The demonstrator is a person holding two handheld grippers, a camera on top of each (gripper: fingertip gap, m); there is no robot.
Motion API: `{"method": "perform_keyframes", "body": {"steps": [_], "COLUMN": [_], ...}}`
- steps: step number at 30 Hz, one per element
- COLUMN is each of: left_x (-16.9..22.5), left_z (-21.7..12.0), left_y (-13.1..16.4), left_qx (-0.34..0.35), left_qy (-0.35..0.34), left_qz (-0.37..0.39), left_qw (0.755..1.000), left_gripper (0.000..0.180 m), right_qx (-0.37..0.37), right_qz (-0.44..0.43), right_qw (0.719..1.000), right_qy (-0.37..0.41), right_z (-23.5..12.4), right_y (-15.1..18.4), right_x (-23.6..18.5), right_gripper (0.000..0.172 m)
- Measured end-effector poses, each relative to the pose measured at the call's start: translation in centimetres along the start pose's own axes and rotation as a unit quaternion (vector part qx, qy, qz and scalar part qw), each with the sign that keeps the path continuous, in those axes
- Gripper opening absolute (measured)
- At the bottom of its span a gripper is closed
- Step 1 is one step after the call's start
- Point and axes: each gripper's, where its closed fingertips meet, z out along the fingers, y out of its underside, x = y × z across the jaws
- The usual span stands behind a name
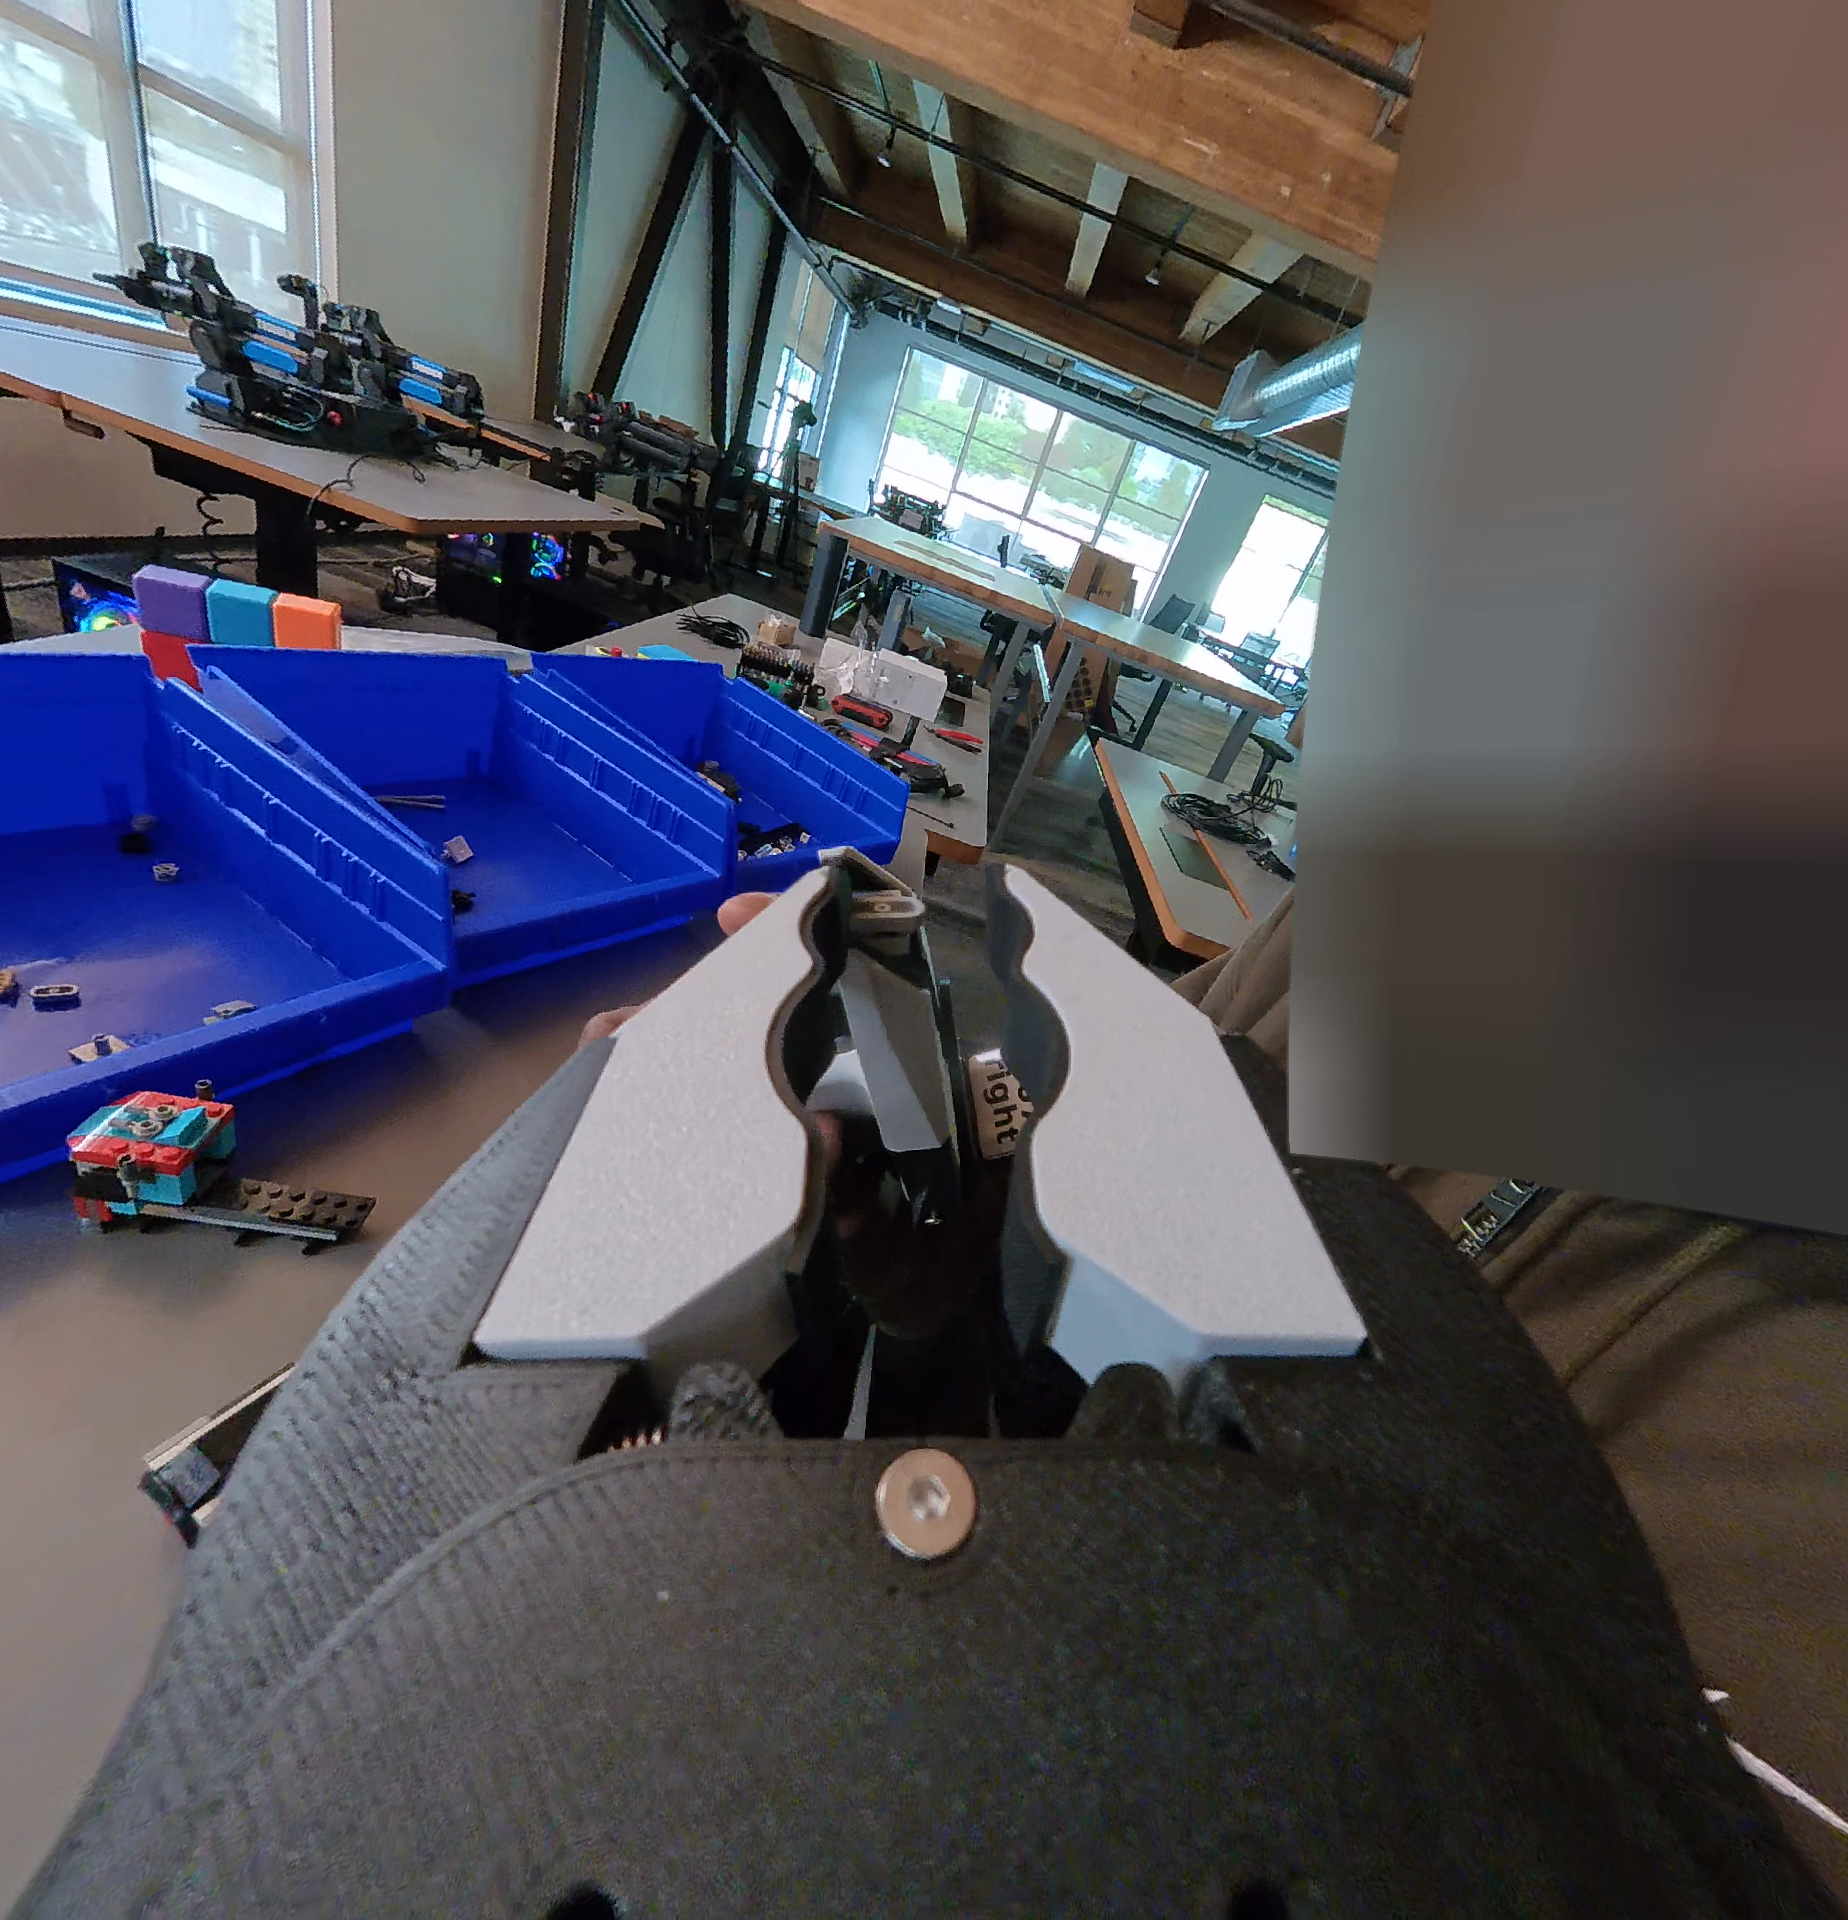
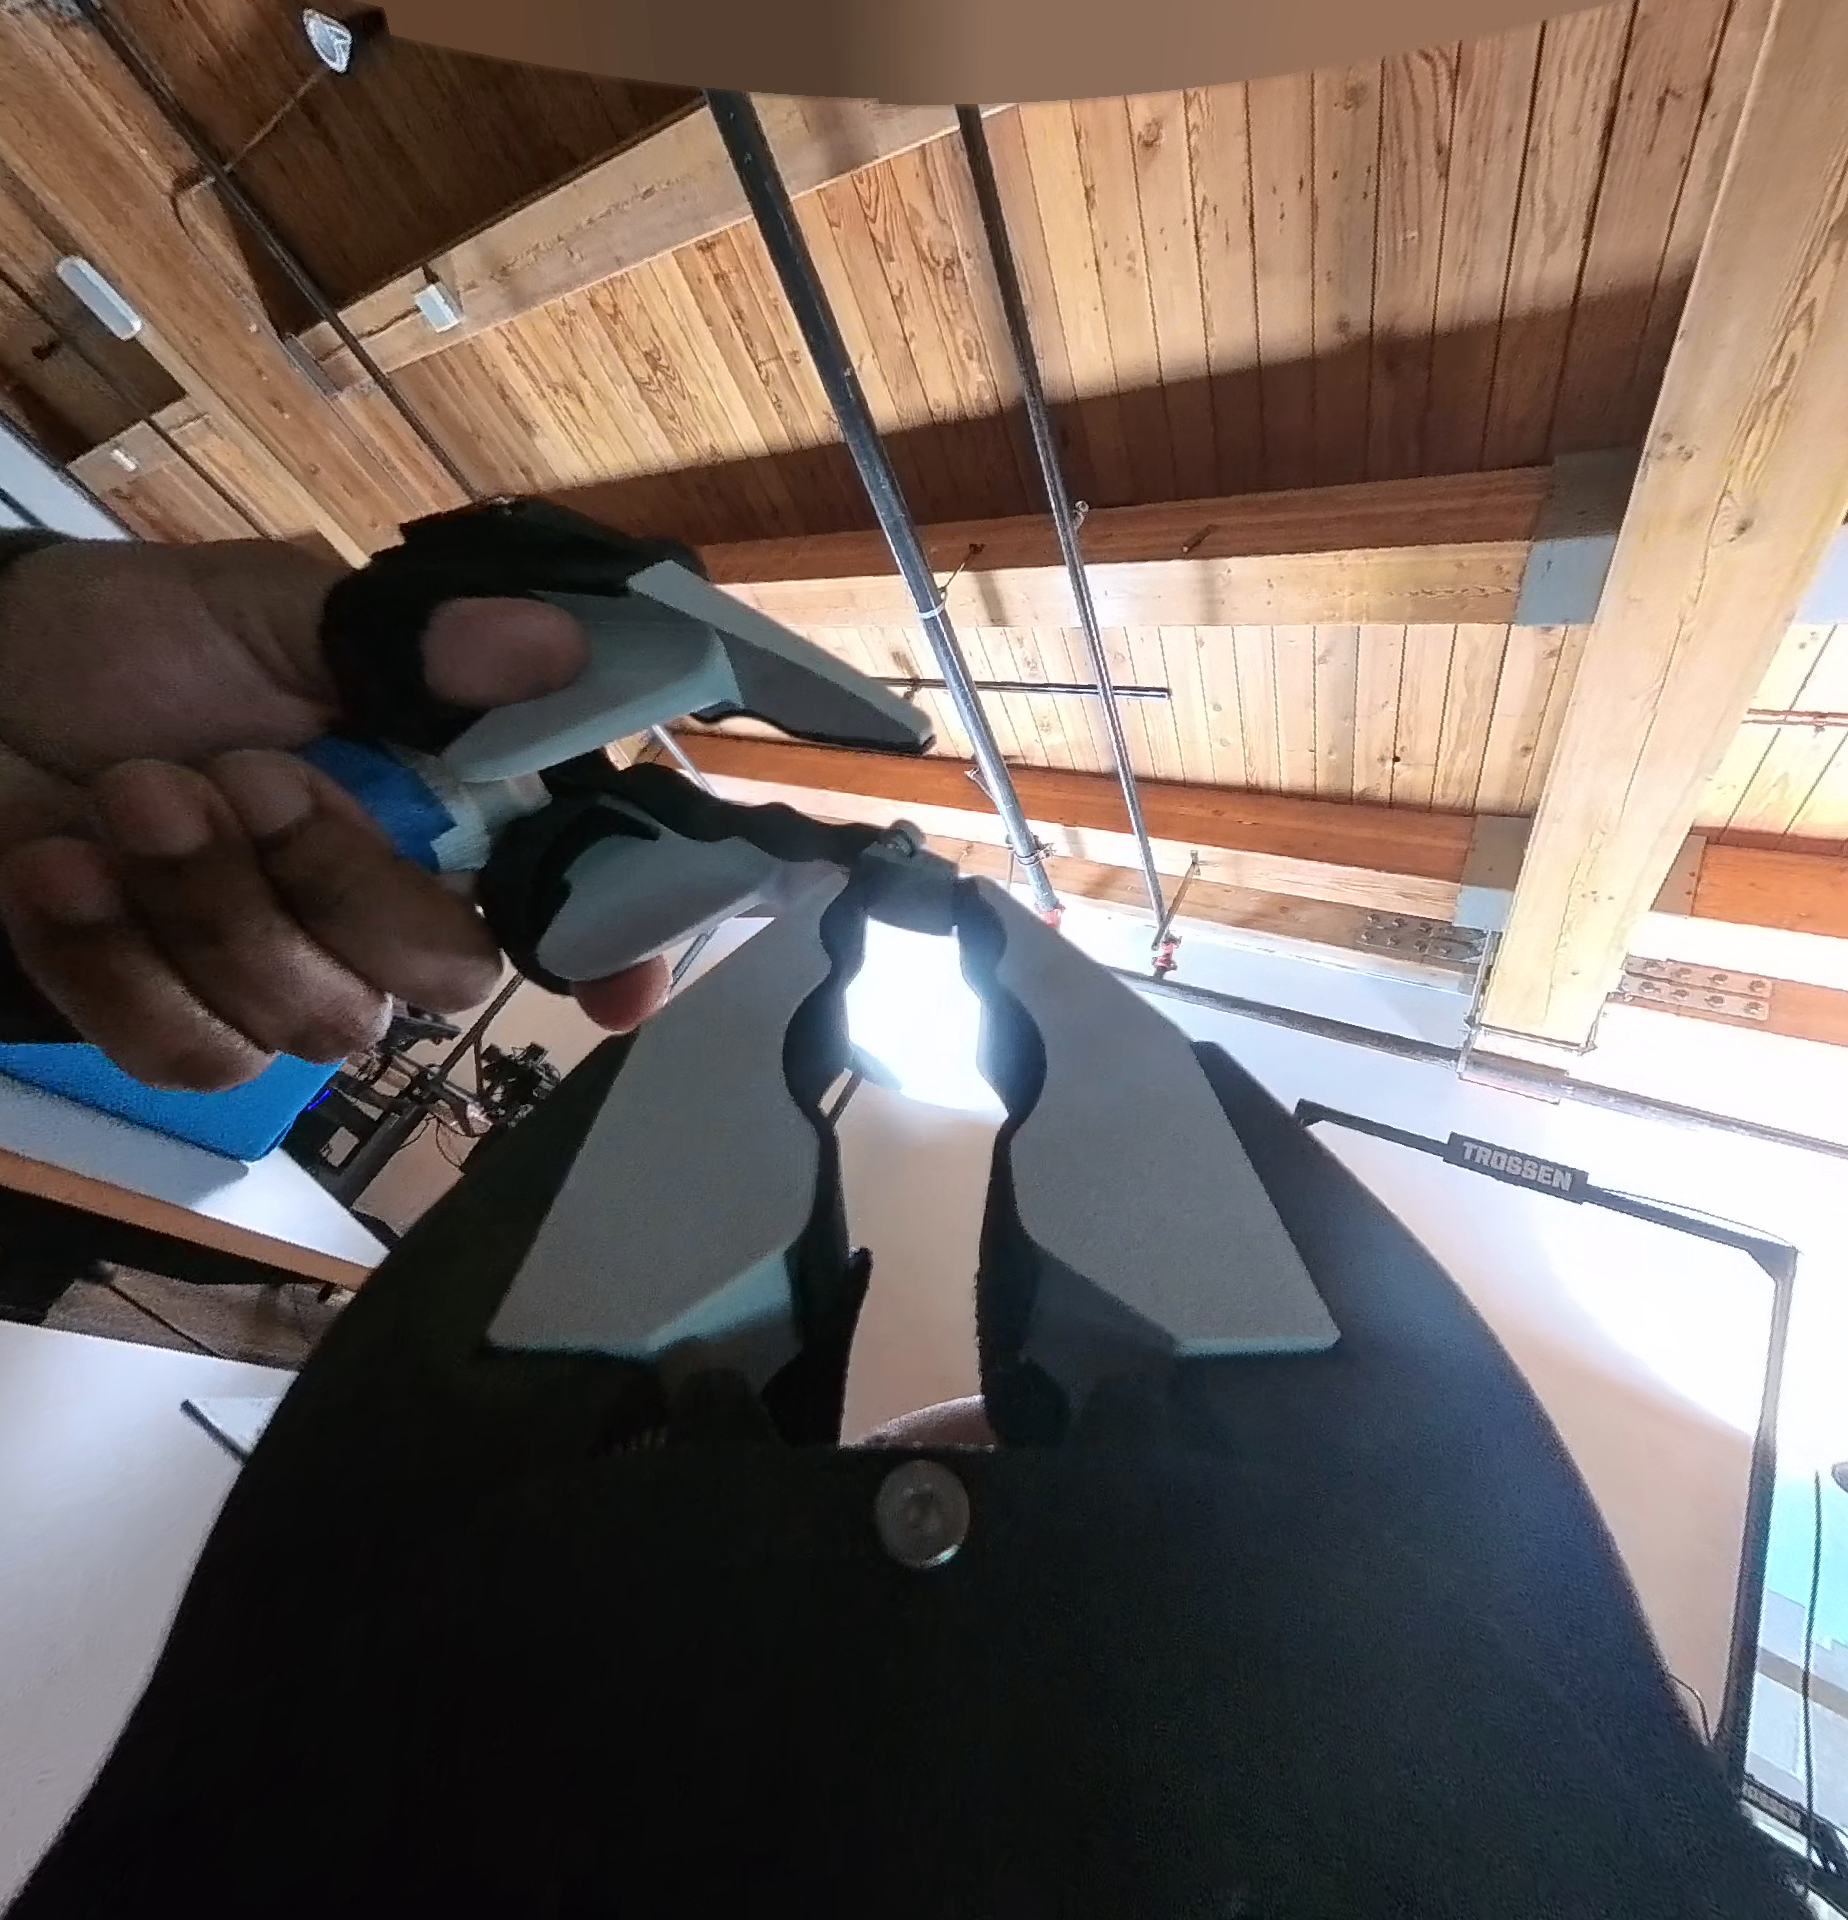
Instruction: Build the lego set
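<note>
Right tongs (image 2: pixel 904 909) up close: we see them clenched on a small grey piece (image 2: pixel 899 883), frame centre. Left tongs (image 1: pixel 915 883) released, one finger (image 2: pixel 691 894) touching it. Brick model (image 1: pixel 156 1143) and blue bins (image 1: pixel 400 935) at left.

This looks like a robot workshop in a big open room. Robot arms (image 1: pixel 276 353) sit on a long tabletop (image 1: pixel 307 457) by a window (image 1: pixel 120 135). Blue bins (image 1: pixel 380 831) hold small parts. Tools, probably pliers, and cables (image 1: pixel 1211 826) lie on other tabletops. The ceiling (image 2: pixel 1211 364) is bare wood.
</note>
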Motion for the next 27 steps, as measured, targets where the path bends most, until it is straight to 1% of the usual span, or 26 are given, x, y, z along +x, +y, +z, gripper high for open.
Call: {"method": "perform_keyframes", "body": {"steps": [5, 14, 20, 25, 27], "left_x": [0.2, 0.5, 0.4, 0.6, 0.7], "left_z": [0.1, 0.1, 0.6, 0.5, 0.2], "left_y": [-0.2, -0.6, -0.4, -0.8, -1.3], "left_qx": [0.002, 0.024, 0.014, 0.021, 0.026], "left_qy": [0.002, 0.027, 0.022, 0.022, 0.016], "left_qz": [-0.006, -0.032, -0.033, -0.027, -0.006], "left_qw": [1.000, 0.999, 0.999, 0.999, 0.999], "left_gripper": [0.028, 0.028, 0.028, 0.028, 0.028], "right_qx": [0.002, 0.003, 0.003, 0.004, 0.004], "right_qz": [0.000, 0.004, 0.004, 0.004, 0.005], "right_qw": [1.000, 1.000, 1.000, 1.000, 1.000], "right_qy": [0.007, 0.010, 0.011, 0.011, 0.010], "right_z": [0.0, 0.0, -0.1, -0.2, -0.2], "right_y": [-0.1, 0.0, 0.1, 0.1, 0.1], "right_x": [0.3, 0.5, 0.5, 0.6, 0.6], "right_gripper": [0.019, 0.019, 0.019, 0.019, 0.019]}}
